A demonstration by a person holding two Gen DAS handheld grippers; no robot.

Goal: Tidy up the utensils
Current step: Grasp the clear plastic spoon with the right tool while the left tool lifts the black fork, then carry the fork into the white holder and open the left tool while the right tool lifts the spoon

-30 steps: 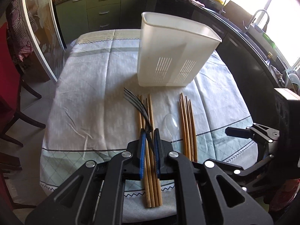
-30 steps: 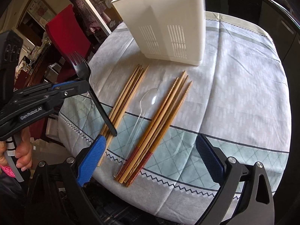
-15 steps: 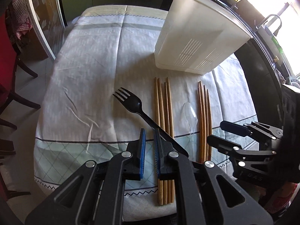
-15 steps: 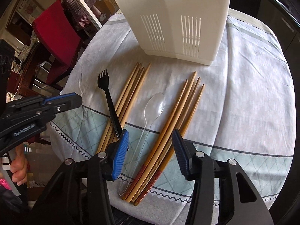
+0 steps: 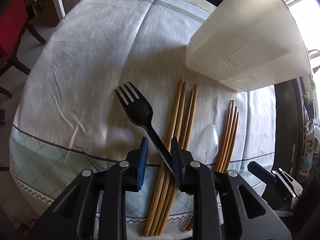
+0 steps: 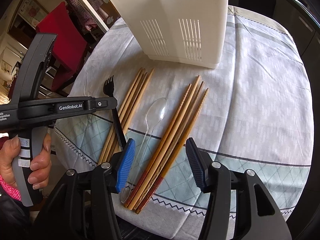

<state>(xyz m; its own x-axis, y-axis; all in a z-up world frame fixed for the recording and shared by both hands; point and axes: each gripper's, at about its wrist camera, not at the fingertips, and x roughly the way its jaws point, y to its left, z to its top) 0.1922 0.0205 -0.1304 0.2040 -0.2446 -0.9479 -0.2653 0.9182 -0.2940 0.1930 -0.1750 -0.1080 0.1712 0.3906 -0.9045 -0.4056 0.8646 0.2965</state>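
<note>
My left gripper point(image 5: 158, 158) pointed steeply down at the table, its jaws opening, with the thin black plastic fork point(image 5: 140, 114) lying slantwise between them; the handle touched the right pad but was not pinched. The fork's tines pointed toward eleven o'clock on the pale checked tablecloth point(image 5: 80, 80), and its handle crossed the near ends of the left bundle of plain wooden chopsticks point(image 5: 180, 120). I judged that fork light, a bit springy and slick, best taken at mid-handle where it is flat and narrow.

My right gripper point(image 6: 160, 164) hung about half open, jaws opening a little, tilted steeply down over the near ends of the clear plastic spoon point(image 6: 154, 116) and the four red-tipped wooden chopsticks point(image 6: 180, 132). Nothing was pressed by the pads: the spoon's handle ran just beside the left pad, and the chopsticks' painted ends lay in the gap. I reckoned the spoon very light, brittle and slippery, so a gentle hold low on the handle suited it. The chopsticks looked stiff and light but apt to roll and fan apart, so all four would need squeezing together near the thick ends.

At nine o'clock in the right view, a hand point(image 6: 30, 160) wrapped the left tool's grey grip.

Farthest off, at twelve o'clock, the white slotted plastic utensil holder point(image 6: 176, 26) stood upright beyond every tip.
</note>
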